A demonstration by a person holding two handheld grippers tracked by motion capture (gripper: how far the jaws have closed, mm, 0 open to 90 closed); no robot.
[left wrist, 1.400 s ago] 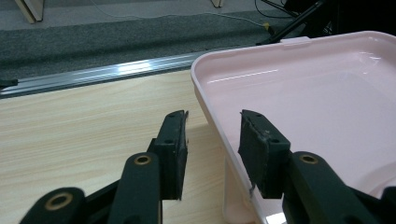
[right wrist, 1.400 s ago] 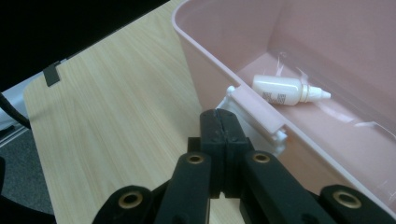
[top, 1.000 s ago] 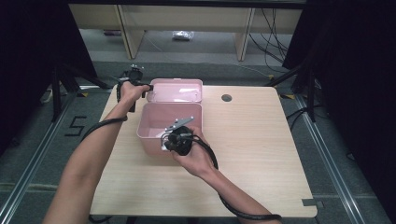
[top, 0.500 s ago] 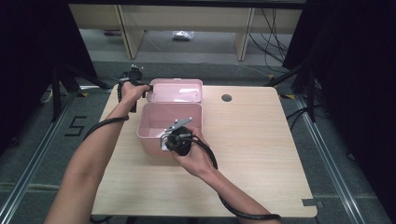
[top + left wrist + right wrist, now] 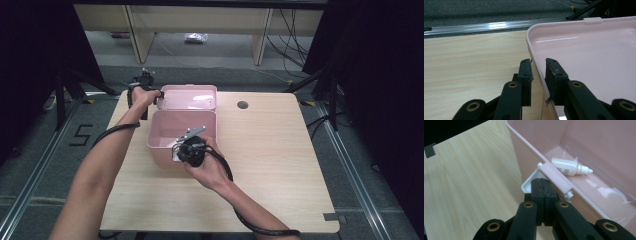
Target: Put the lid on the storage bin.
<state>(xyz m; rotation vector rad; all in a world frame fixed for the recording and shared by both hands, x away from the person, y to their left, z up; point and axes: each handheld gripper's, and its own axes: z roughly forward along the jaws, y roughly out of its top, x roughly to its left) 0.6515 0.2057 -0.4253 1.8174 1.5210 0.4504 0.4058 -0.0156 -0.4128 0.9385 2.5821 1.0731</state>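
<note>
At the table's point(image 5: 280, 165) center, we see the pink box point(image 5: 170, 140) standing open, its lid point(image 5: 192, 97) laid back toward twelve o'clock. The left gripper point(image 5: 537, 75), jaws just narrowing, straddles the lid's nine o'clock rim. The right gripper point(image 5: 543, 188), jaws together, meets the front latch point(image 5: 554, 178); a white dropper bottle point(image 5: 569, 166) lies inside.

box point(image 5: 165, 142): we see pale pink, glossy inside
lid point(image 5: 586, 50): same pink
latch point(image 5: 555, 178): pink on a white clip
bottle point(image 5: 569, 166): white, with printing we can't quite read
jaws: black, brass-coloured rivets
table point(image 5: 280, 150): light wood grain, dark hole at 12 o'clock
</note>
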